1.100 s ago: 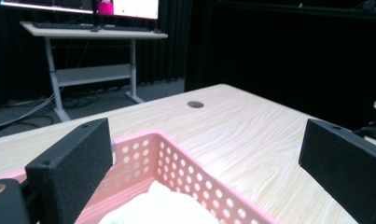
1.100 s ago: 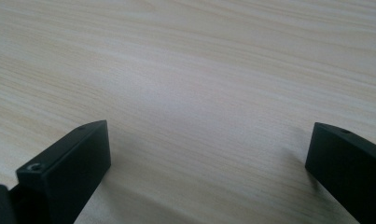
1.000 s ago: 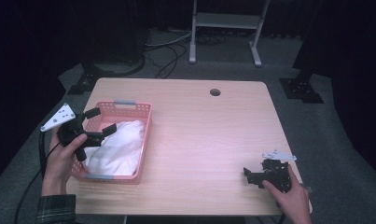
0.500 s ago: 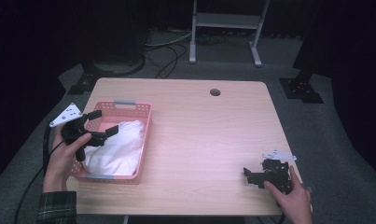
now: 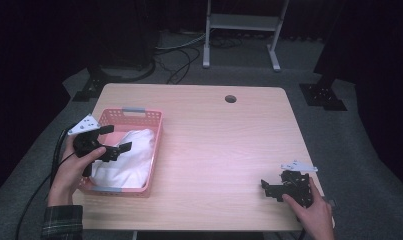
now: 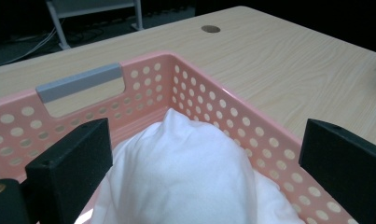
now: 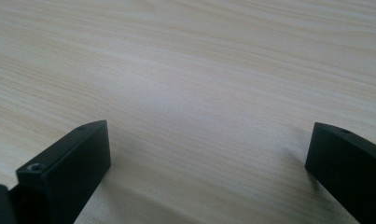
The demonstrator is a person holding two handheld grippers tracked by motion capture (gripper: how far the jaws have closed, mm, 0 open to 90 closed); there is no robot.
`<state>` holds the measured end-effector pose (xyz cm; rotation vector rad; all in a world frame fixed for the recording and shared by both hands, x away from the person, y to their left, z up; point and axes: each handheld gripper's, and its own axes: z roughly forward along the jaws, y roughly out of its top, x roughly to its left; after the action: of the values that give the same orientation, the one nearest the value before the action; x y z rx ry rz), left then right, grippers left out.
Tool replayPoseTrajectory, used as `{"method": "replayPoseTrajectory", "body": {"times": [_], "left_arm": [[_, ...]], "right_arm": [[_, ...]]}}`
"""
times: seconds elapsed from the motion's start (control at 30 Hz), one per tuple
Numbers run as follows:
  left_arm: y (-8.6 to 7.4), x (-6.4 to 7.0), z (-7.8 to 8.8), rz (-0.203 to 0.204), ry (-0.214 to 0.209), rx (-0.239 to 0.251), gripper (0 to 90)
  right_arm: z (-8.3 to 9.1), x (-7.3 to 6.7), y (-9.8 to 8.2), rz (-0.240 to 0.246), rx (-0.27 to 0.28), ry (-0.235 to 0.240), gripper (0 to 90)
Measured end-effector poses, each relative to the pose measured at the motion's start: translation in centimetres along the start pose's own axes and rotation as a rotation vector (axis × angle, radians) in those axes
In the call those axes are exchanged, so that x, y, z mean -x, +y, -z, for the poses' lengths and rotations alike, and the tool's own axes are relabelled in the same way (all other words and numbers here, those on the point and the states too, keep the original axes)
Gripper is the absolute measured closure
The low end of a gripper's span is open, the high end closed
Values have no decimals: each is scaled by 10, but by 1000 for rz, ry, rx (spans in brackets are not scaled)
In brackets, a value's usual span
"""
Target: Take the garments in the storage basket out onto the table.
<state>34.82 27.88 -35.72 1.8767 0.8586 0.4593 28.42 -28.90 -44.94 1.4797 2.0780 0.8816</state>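
Note:
A pink perforated basket with a grey handle stands on the left side of the wooden table. A bunched white cloth lies inside it. My left gripper hovers open over the basket's left rim, jaws wide apart and pointing across the cloth. In the left gripper view the cloth rises between the jaws without touching them, inside the basket wall. My right gripper rests open near the table's front right corner, with bare wood between its jaws.
A round cable hole sits near the table's far edge. Beyond the table stand a metal frame and stand feet, with cables on the dark floor. A cable trails from the left gripper.
My left gripper has drawn back to the left, from over the cloth toward the basket's left rim, staying open. The right gripper has not moved.

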Motion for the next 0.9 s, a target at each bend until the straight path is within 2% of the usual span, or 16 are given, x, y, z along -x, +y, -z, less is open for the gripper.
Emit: {"method": "replayPoseTrajectory", "body": {"times": [0.27, 0.37, 0.47, 0.9], "left_arm": [[-3, 0, -4, -10, 5, -63, 21], [-3, 1, -5, -21, 24, -81, 21], [-4, 1, -6, -20, 17, -111, 21], [-8, 4, -19, -19, -2, -185, 21]], "right_arm": [[0, 0, 0, 0, 0, 0, 0], [0, 0, 0, 0, 0, 0, 0], [0, 0, 0, 0, 0, 0, 0], [0, 0, 0, 0, 0, 0, 0]]}}
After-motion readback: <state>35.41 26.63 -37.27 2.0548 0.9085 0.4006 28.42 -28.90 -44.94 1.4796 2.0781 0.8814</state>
